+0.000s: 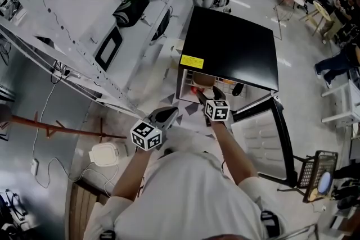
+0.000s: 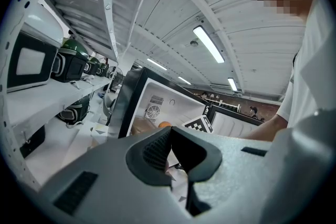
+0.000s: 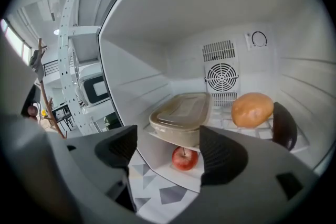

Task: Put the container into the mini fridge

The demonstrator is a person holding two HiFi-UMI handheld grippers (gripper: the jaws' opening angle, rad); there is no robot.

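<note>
The black-topped mini fridge (image 1: 230,48) stands open, its door (image 1: 264,137) swung out to the right. A beige lidded container (image 3: 181,115) rests on the fridge's white shelf (image 3: 157,139), toward the left side; in the head view it shows as a tan patch (image 1: 203,80). My right gripper (image 3: 169,150) is open just outside the fridge mouth, a little short of the container, with nothing between its fingers. In the head view it (image 1: 198,93) points into the opening. My left gripper (image 2: 170,152) is shut and empty, left of the fridge (image 1: 170,114).
Inside the fridge are a red apple (image 3: 184,158) under the shelf, an orange round item (image 3: 252,109) and a dark eggplant (image 3: 283,126) on the right. A metal rack with microwaves (image 1: 107,48) and bags runs along the left. A wire basket (image 1: 318,174) sits right of the door.
</note>
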